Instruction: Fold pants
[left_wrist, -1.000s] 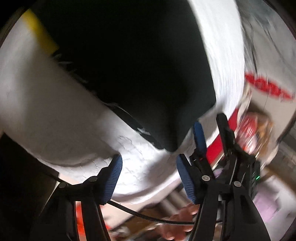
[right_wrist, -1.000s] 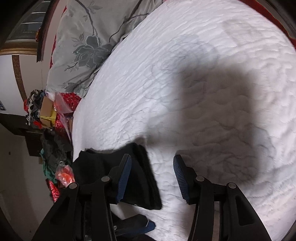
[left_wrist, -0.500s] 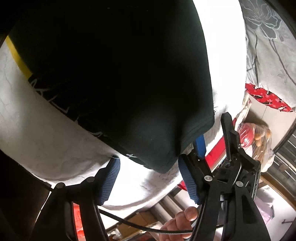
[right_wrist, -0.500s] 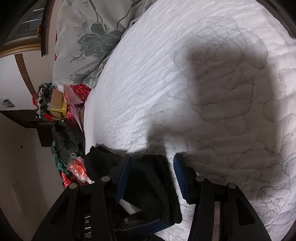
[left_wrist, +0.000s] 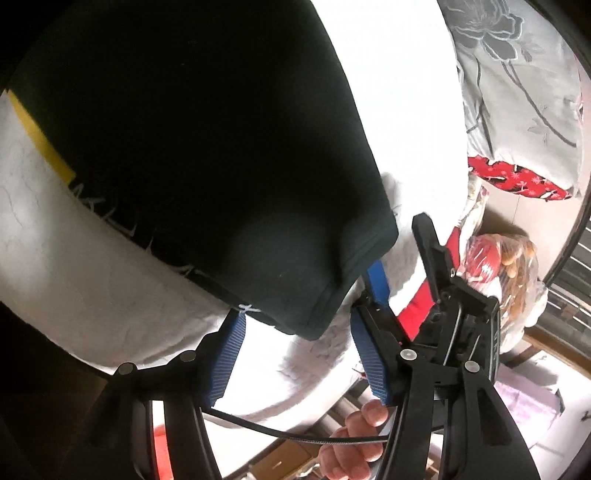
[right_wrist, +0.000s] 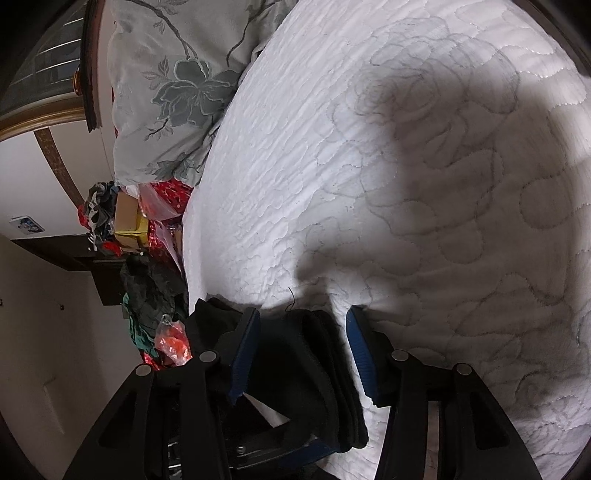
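Note:
The black pants (left_wrist: 203, 147), with a yellow stripe and white lettering along one edge, lie spread on the white quilted bed (left_wrist: 92, 277). Their hem corner hangs between the blue pads of my left gripper (left_wrist: 297, 317), whose jaws are closing without pressing on it. In the right wrist view a thick layered edge of the pants (right_wrist: 314, 369) sits between the pads of my right gripper (right_wrist: 303, 314), which stands open just above the bed (right_wrist: 406, 184). In the left wrist view the right gripper's blue pad (left_wrist: 376, 280) shows close beside the hem. A hand (left_wrist: 351, 443) shows below.
A grey floral pillow (left_wrist: 517, 92) (right_wrist: 166, 92) lies at the head of the bed, with red patterned cloth (left_wrist: 517, 181) under it. A plastic bag (left_wrist: 498, 258), a box (right_wrist: 129, 221) and a heap of clothes (right_wrist: 147, 295) crowd the bedside. The bed's edge runs just below both grippers.
The right gripper has slid over the pants' layered edge, which was at its left pad and now lies between both pads. In the left wrist view the hem corner has come closer between the pads.

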